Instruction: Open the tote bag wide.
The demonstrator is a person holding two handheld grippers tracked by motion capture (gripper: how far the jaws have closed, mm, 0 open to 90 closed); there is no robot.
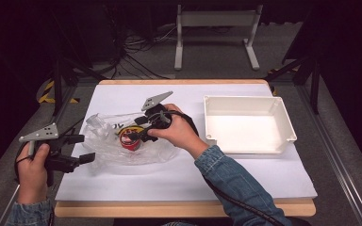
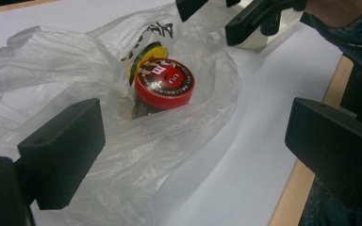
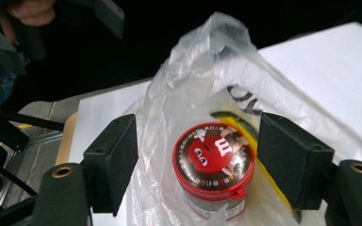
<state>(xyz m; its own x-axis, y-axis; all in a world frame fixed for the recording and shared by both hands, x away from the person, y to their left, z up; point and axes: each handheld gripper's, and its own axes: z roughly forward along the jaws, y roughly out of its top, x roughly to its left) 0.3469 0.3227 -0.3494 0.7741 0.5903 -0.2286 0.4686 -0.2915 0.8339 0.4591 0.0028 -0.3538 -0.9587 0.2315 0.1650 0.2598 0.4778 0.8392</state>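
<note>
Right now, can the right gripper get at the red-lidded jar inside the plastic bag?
Probably yes. The right gripper has open jaws either side of the red-lidded jar, whose lid shows bare at the plastic bag mouth. Loose film beside the jar could get pinched.

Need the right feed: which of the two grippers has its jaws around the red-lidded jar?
The right gripper: its open jaws flank the red-lidded jar in the plastic bag. The left gripper sits at the bag's edge.

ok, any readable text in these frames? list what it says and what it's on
"m": white letters on the red lid of the jar, beside a red candy character; partly glared.
Ring of small print around the lid's rim: too small to read.
Black lettering on the clear plastic bag: creased and cut off, unreadable.
Yellow label behind the jar: no legible text.
White bin: no text.
</note>
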